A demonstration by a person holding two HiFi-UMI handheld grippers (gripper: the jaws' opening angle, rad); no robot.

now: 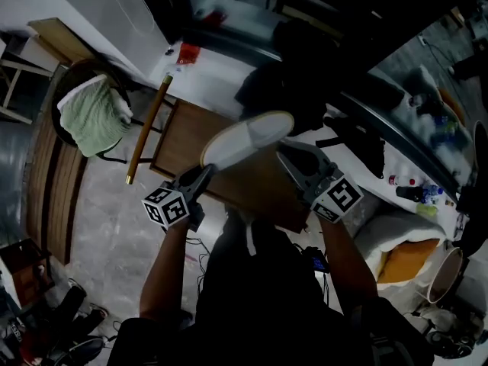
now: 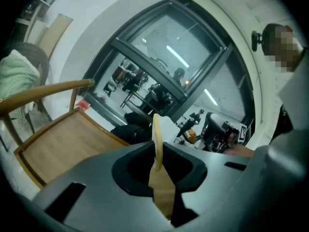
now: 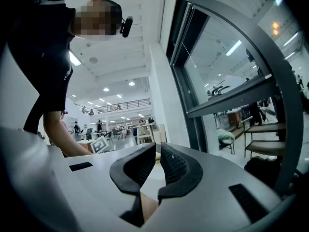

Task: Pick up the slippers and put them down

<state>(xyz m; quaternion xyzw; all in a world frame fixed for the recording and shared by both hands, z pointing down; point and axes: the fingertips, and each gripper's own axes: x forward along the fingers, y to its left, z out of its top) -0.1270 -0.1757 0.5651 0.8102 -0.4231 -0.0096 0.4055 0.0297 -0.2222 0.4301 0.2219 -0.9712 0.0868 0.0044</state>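
Only the pale, flat oval underside of one slipper (image 1: 248, 139) shows, rimmed in tan; its upper face is hidden, and no second slipper is visible. It hangs in the air over the seat of a wooden chair (image 1: 181, 132). The left gripper (image 1: 207, 170) has its grey jaws nearly together, pinching the slipper's thin edge. The right gripper (image 1: 286, 152) has ribbed black pads closed to a slit on the opposite end, where only a tan sliver shows.
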